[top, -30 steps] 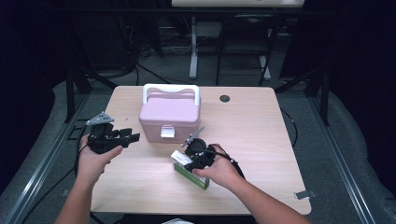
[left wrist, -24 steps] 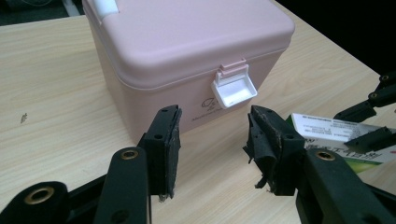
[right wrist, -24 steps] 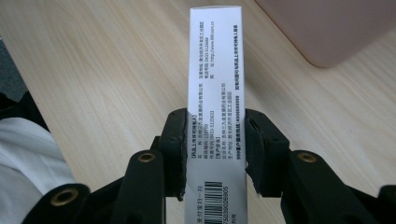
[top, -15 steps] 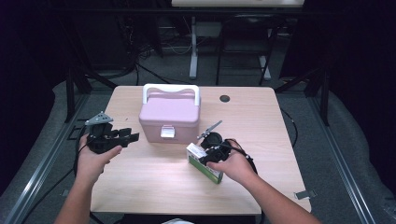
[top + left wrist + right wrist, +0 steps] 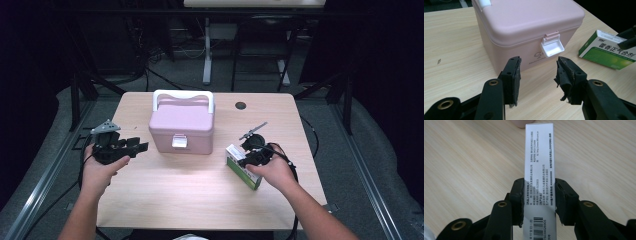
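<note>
A pink lidded box (image 5: 181, 128) with a white handle and a white front latch (image 5: 551, 46) stands closed at the middle of the wooden table (image 5: 200, 200). My left gripper (image 5: 141, 146) hovers left of it, jaws open and empty, aimed at the box's front (image 5: 537, 75). My right gripper (image 5: 243, 161) is shut on a green and white medicine carton (image 5: 243, 167), held just above the table to the right of the pink box. In the right gripper view the pads press both long faces of the carton (image 5: 539, 165), whose printed white side faces up.
A small dark round hole (image 5: 241, 105) sits in the table's far right part. Black frame legs and cables stand on the floor behind the table. A metal rail (image 5: 45, 170) runs along the floor at the left.
My right hand has carried the carton to the right, away from the front of the pink box. The left gripper has stayed where it was.
</note>
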Action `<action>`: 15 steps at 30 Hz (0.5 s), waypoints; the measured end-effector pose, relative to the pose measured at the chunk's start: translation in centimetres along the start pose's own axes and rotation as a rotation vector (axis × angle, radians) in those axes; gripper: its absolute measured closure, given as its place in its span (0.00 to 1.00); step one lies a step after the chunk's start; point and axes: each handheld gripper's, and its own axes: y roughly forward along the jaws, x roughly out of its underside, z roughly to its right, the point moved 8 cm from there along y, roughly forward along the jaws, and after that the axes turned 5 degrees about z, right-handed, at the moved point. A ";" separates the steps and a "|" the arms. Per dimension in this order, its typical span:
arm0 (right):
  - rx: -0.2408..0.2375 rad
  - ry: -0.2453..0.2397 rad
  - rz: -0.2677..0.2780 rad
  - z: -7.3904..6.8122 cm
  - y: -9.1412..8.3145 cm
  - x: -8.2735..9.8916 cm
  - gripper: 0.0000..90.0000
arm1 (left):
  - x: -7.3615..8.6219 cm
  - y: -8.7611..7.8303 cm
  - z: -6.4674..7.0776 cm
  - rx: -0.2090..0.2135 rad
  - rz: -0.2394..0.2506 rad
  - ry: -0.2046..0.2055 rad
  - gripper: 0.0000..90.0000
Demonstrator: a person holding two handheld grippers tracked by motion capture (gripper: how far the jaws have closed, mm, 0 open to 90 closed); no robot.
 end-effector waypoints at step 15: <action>0.073 0.073 -0.002 5.0 -1.3 2.3 0.69 | 0.2 0.1 -0.3 -0.006 -0.003 -0.006 0.60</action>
